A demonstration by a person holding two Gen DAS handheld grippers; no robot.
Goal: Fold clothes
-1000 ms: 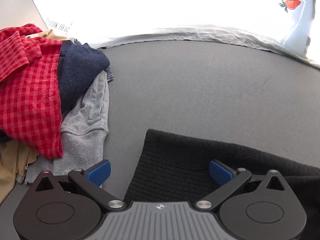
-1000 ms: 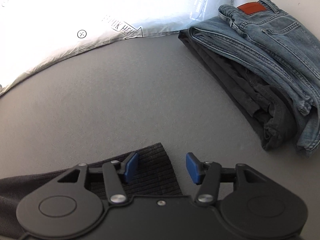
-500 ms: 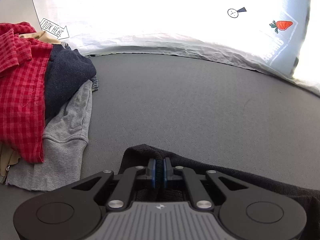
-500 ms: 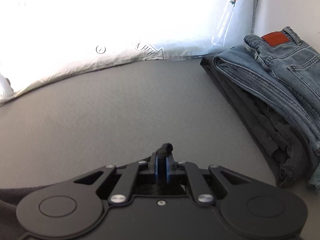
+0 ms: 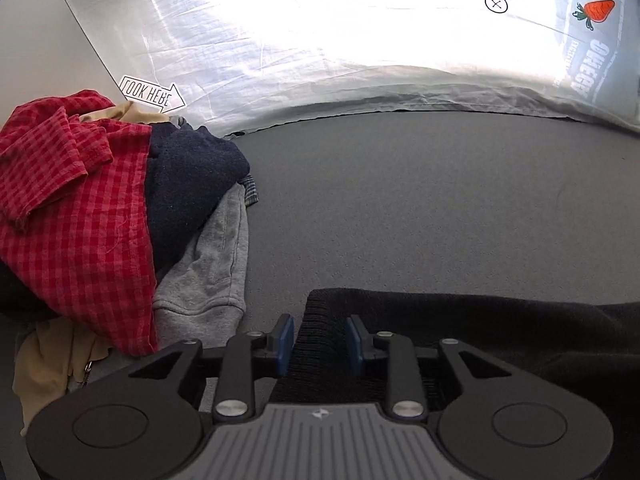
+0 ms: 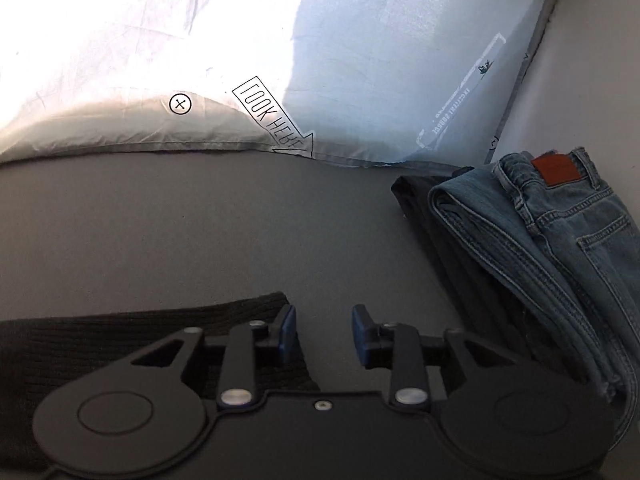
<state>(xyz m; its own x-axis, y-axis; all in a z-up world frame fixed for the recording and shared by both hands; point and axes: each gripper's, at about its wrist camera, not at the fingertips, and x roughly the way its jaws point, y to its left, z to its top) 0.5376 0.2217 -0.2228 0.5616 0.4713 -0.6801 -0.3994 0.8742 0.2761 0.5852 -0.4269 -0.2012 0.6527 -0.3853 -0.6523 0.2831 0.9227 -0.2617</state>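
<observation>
- The left gripper (image 5: pixel 319 339) stood with its jaws parted, the ribbed edge of the black knit garment (image 5: pixel 500 332) lying between the blue pads (image 5: pixel 285 336); no pinch on the cloth was evident.
- The right gripper (image 6: pixel 324 330) was likewise parted, its jaws over bare grey surface (image 6: pixel 200 232); the garment's ribbed corner (image 6: pixel 256 312) lay just at its left pad, not held.
- The black knit garment lay flat on the grey surface, stretched between the two grippers at the near edge of both views. How many folds it already carried could not be determined, most of it being hidden under the tools.
- To the right, a pair of blue jeans (image 6: pixel 560 232) sat folded on top of a dark folded garment (image 6: pixel 452 248), at the far right of the surface. Judged as finished work: two items.
- To the left, a loose heap remained: a red checked shirt (image 5: pixel 76 216), a navy knit (image 5: pixel 188 184), a grey sweatshirt (image 5: pixel 208 268) and a tan item (image 5: pixel 48 364), overlapping and unfolded.
- A white printed sheet (image 5: pixel 360 52) hung behind the surface.
- Assessment: the task appeared less than half done; the black garment was in hand and at least four pieces awaited folding.
</observation>
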